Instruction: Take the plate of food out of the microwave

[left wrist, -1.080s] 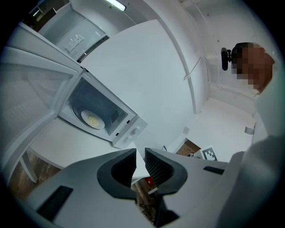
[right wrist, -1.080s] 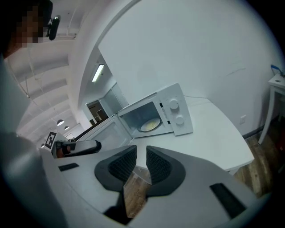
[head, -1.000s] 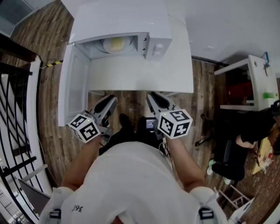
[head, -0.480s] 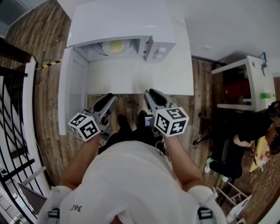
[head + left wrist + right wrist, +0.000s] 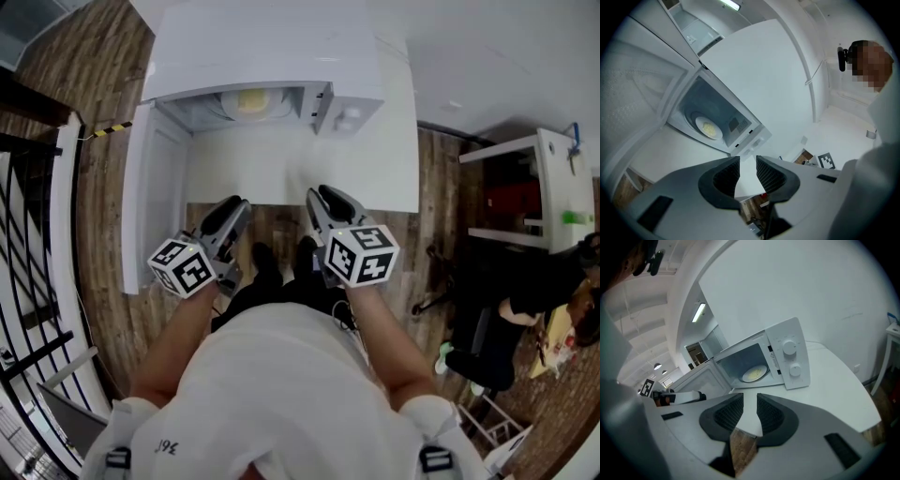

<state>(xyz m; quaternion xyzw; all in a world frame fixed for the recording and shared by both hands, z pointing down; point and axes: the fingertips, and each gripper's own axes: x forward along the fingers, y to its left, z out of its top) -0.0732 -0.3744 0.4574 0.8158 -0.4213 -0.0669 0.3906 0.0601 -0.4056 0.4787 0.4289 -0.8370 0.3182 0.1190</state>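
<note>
Plate [image 5: 250, 101] sits inside the microwave [image 5: 281, 47]; left gripper [image 5: 228, 210] jaws have just been opening, right gripper [image 5: 326, 201] jaws narrowly apart, both empty (well short). A shallow rim grip could tilt it and spill.

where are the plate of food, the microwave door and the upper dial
plate of food [image 5: 754, 373], right gripper view, middle of the plate
microwave door [image 5: 155, 202], head view, inner face of the open door
upper dial [image 5: 789, 348], right gripper view, face of the knob
</note>
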